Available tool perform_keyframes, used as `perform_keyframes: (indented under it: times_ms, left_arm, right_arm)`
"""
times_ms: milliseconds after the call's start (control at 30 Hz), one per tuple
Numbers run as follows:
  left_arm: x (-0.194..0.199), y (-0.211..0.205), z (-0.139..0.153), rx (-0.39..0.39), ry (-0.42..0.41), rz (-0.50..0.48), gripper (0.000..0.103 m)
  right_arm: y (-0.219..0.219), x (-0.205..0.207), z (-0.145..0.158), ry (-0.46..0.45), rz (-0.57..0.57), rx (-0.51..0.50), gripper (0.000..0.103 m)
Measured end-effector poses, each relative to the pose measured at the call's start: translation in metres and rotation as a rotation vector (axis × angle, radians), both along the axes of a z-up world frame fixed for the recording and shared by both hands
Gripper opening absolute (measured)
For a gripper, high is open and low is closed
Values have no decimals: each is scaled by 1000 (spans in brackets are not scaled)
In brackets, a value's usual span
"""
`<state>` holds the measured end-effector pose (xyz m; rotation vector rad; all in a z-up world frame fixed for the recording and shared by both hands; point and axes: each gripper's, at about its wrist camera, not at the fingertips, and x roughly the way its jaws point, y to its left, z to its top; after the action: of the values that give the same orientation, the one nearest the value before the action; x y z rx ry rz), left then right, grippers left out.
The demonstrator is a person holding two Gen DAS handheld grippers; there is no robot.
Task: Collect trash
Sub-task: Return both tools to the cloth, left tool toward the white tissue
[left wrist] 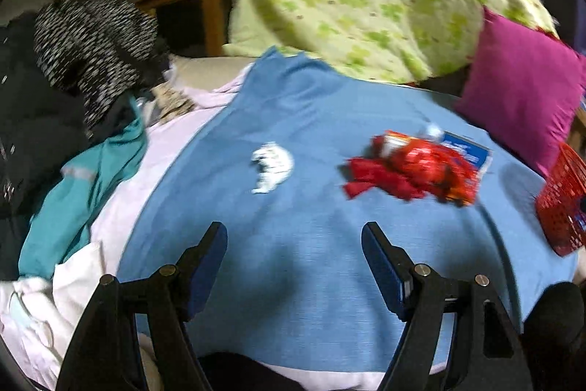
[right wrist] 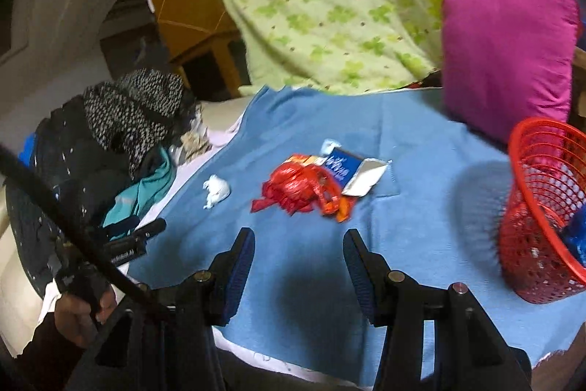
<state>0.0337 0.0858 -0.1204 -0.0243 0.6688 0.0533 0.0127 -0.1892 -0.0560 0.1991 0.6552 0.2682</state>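
Bare blue sheet (right wrist: 311, 266) gives open passage; clothes pile (right wrist: 110, 149) bounds the left, red basket (right wrist: 542, 207) and magenta pillow (right wrist: 509, 50) the right.

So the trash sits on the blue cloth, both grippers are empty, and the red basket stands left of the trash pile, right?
Not quite. The basket stands to the right of the trash, as the right wrist view shows. The rest holds: the trash lies on the blue cloth, and the left gripper and right gripper are empty.

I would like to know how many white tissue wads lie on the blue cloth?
2: a large wad left of the red wrappers, a small wad behind them; more may be hidden.
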Motion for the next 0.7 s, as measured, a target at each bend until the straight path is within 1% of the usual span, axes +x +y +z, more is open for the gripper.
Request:
perform_keyframes:
  times_ms: [200, 333, 433, 533, 600, 700]
  left_arm:
    - [6, 42, -10, -24, 12, 79, 76]
    - [16, 59, -17, -45, 27, 91, 76]
    - [31, 64, -20, -67, 44, 82, 76]
    - [54, 63, -22, -64, 60, 69, 76]
    - [72, 60, -24, -59, 68, 59, 76]
    - [101, 60, -30, -74, 86, 51, 76]
  right_arm:
    - [34, 30, -13, 43, 58, -36, 54]
    - [54, 53, -24, 69, 92, -63, 54]
    - [65, 70, -31, 74, 103, -83, 54]
    - [75, 92, -36, 70, 108, -107, 54]
    - [79, 113, -40, 71, 112, -121, 54]
    - [84, 139, -45, 73, 115, -148, 55]
